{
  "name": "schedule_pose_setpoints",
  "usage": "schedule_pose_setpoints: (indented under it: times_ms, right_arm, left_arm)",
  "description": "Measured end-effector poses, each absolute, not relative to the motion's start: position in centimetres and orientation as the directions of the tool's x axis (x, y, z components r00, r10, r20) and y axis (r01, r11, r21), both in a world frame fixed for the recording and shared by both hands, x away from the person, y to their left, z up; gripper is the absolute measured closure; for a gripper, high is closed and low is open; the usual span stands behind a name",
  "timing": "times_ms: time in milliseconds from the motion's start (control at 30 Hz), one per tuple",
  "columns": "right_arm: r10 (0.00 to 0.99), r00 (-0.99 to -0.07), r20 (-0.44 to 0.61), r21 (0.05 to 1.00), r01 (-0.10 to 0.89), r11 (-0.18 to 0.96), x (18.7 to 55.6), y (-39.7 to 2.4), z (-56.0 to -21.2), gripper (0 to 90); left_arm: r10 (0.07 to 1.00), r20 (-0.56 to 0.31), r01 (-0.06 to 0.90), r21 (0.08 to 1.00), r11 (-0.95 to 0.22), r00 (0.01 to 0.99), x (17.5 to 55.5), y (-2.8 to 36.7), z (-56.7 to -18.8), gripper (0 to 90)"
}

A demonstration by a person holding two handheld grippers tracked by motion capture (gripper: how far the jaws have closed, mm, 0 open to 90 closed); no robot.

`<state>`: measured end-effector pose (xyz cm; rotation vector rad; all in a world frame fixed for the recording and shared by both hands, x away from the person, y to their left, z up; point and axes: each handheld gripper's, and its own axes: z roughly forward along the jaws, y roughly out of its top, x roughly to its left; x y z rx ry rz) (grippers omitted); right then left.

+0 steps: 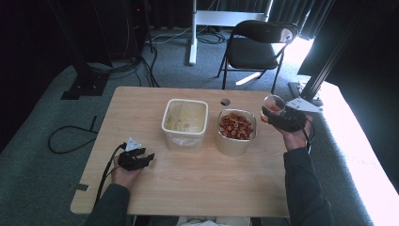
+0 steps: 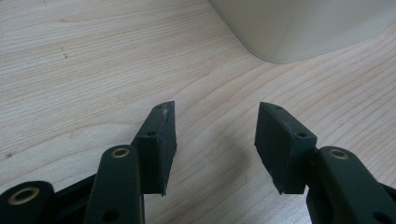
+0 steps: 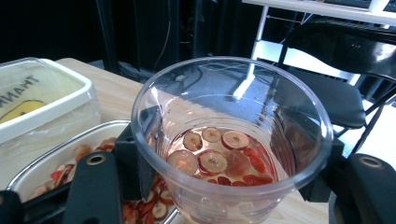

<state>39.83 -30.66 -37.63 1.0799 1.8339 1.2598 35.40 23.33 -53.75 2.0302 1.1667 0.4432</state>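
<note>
A clear plastic cup (image 1: 273,104) (image 3: 232,135) with several red dried fruit slices in its bottom is held upright above the table's right side. My right gripper (image 1: 277,117) (image 3: 229,172) is shut on the cup, one jaw pressing each side of its wall. Just left of the cup stands a container of red slices (image 1: 236,127) (image 3: 56,172). My left gripper (image 1: 141,157) (image 2: 215,140) rests open near the table's front left, with bare wood between its jaws.
A white tub (image 1: 185,120) (image 2: 303,28) (image 3: 42,98) stands mid-table, left of the slice container. The wooden table (image 1: 197,183) has a small hole (image 1: 225,101) near its far edge. A black folding chair (image 1: 256,44) stands beyond the table.
</note>
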Motion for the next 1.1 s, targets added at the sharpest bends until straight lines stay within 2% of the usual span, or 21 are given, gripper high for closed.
schedule_pose_setpoints:
  times_ms: [133, 333, 700, 900, 1033, 1100]
  right_arm:
    - [0.896, -0.429, -0.11, 0.935, 0.26, 0.239, 40.4, -30.1, -37.4, 34.4]
    - [0.883, -0.407, -0.235, 0.898, 0.257, 0.358, 40.8, -28.8, -37.2, 34.4]
    - [0.803, -0.391, -0.45, 0.786, 0.255, 0.564, 41.1, -27.0, -36.8, 34.4]
    - [0.749, -0.401, -0.527, 0.722, 0.254, 0.644, 41.2, -26.3, -36.8, 34.4]
    - [0.731, -0.413, -0.543, 0.7, 0.258, 0.666, 41.3, -26.1, -36.8, 34.4]
    - [0.695, -0.421, -0.583, 0.656, 0.259, 0.708, 41.4, -25.8, -36.9, 34.4]
  left_arm:
    - [0.848, -0.063, 0.592, 0.743, -0.312, 0.526, 35.4, 23.4, -53.8, 49.0]
    - [0.848, -0.062, 0.595, 0.74, -0.314, 0.526, 35.4, 23.3, -53.8, 49.0]
    - [0.849, -0.064, 0.597, 0.738, -0.313, 0.524, 35.4, 23.3, -53.8, 49.0]
    - [0.848, -0.064, 0.598, 0.737, -0.315, 0.526, 35.4, 23.4, -53.8, 49.0]
    - [0.848, -0.065, 0.6, 0.735, -0.315, 0.526, 35.4, 23.4, -53.8, 49.0]
    - [0.849, -0.065, 0.602, 0.734, -0.316, 0.525, 35.4, 23.4, -53.8, 49.0]
